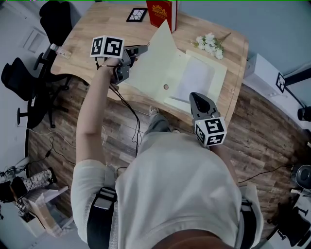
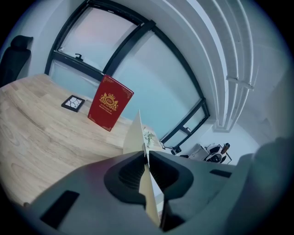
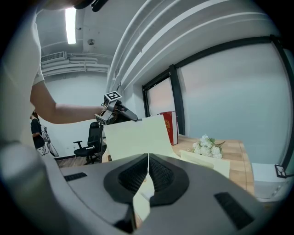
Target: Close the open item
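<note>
Currently a pale yellow paper folder (image 1: 158, 65) is lying open on a light wooden table (image 1: 95, 31), with its left cover standing up at a slant while the other leaf is resting flat on the tabletop. The left gripper (image 1: 143, 48) is pinching the upper edge of that raised cover; in the left gripper view its jaws are pressing together on the thin sheet, which is running edge-on between them. The right gripper (image 1: 197, 98) is sitting at the folder's near edge, and in the right gripper view its jaws are closing tightly on a pale yellow strip of the flat leaf that is showing in the gap below the pads. A white sheet of paper (image 1: 197, 78) is lying inside the folder on the flat leaf, and a small round brown fastener (image 1: 166, 87) is showing on the inner face of the lifted cover. Behind the folder a red hardcover book with gold ornament (image 1: 162, 12) is standing upright at the far edge of the table, with a small black-framed square tile (image 1: 137, 15) lying just beside it. A bunch of white flowers (image 1: 210, 44) is resting near the folder's far right corner. A black office chair (image 1: 19, 78) is standing on the wood-plank floor (image 1: 272, 146) to the left of the table.
</note>
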Tool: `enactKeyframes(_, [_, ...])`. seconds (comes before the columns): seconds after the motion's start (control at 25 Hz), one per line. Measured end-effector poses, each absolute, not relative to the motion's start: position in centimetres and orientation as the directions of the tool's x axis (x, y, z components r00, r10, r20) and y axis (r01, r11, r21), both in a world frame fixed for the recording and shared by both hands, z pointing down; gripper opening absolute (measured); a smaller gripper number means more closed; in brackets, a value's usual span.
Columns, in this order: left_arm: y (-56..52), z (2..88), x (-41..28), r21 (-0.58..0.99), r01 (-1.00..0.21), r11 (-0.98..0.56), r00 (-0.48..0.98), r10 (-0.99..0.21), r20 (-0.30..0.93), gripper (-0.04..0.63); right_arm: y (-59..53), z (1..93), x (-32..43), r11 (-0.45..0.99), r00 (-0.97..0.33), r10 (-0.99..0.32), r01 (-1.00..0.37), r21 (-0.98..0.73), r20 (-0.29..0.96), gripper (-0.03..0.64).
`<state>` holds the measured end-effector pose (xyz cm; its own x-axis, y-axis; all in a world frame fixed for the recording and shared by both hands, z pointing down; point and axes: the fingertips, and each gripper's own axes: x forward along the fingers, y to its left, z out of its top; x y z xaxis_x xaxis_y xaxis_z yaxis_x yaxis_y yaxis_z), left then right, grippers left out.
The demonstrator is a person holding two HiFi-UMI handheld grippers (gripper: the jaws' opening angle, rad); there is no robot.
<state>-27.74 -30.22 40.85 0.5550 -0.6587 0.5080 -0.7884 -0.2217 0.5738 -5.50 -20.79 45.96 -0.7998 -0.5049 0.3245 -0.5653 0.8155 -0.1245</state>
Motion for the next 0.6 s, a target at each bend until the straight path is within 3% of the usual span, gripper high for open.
enactKeyframes(0.6, [-29.9,39.2,-20.9,0.603,-0.735,-0.31,0.637,-0.62,0.459,0.048,-19.7,45.8,-2.1,0.792,-0.777,-0.542,-0.599,-0.115,0.32,0.02])
